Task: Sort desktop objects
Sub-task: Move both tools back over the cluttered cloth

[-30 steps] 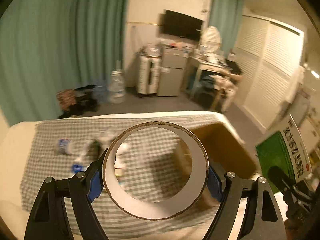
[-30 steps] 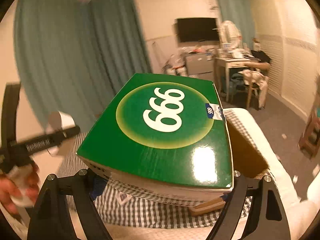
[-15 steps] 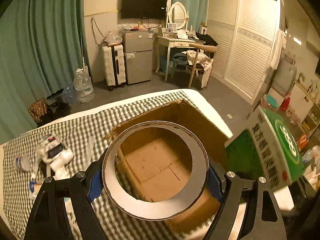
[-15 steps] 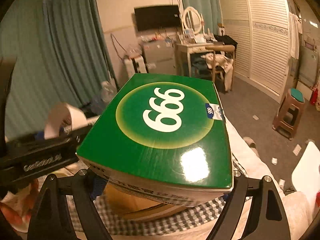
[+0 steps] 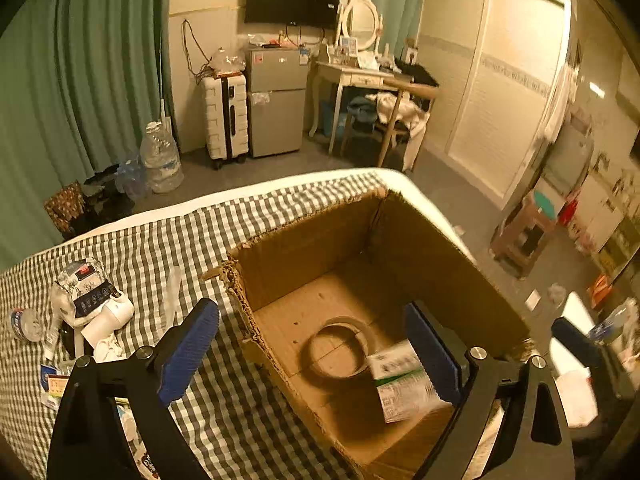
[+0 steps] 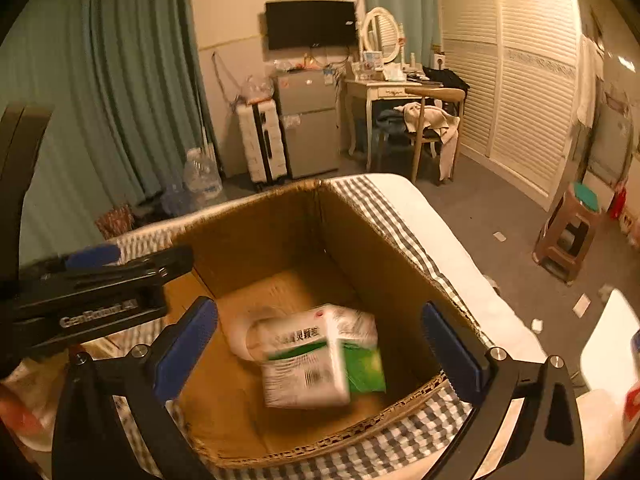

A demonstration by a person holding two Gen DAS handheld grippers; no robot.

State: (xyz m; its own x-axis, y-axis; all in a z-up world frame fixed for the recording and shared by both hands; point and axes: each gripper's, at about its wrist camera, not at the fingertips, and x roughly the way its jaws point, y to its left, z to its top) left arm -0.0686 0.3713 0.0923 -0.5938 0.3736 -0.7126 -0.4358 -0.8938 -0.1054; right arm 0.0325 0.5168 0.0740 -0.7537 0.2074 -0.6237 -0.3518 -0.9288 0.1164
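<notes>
An open cardboard box (image 5: 440, 264) stands on the checked cloth; it also shows in the right wrist view (image 6: 384, 256). Inside it lie a tape roll (image 5: 340, 348) and a green and white medicine box (image 5: 404, 384), blurred in the right wrist view (image 6: 320, 356), partly covering the tape roll (image 6: 244, 336). My left gripper (image 5: 316, 348) is open and empty above the box. My right gripper (image 6: 318, 348) is open and empty above the box too. The left gripper's body (image 6: 92, 300) shows at left in the right wrist view.
Several small items, a foil packet (image 5: 84, 284) and a white bottle (image 5: 108, 320), lie on the checked cloth (image 5: 160, 248) left of the box. The bed edge (image 6: 440, 232) drops to the floor at right, where a stool (image 6: 568, 236) stands.
Both grippers have opened. The tape roll left my left gripper and the green box left my right gripper; both now lie inside the cardboard box.
</notes>
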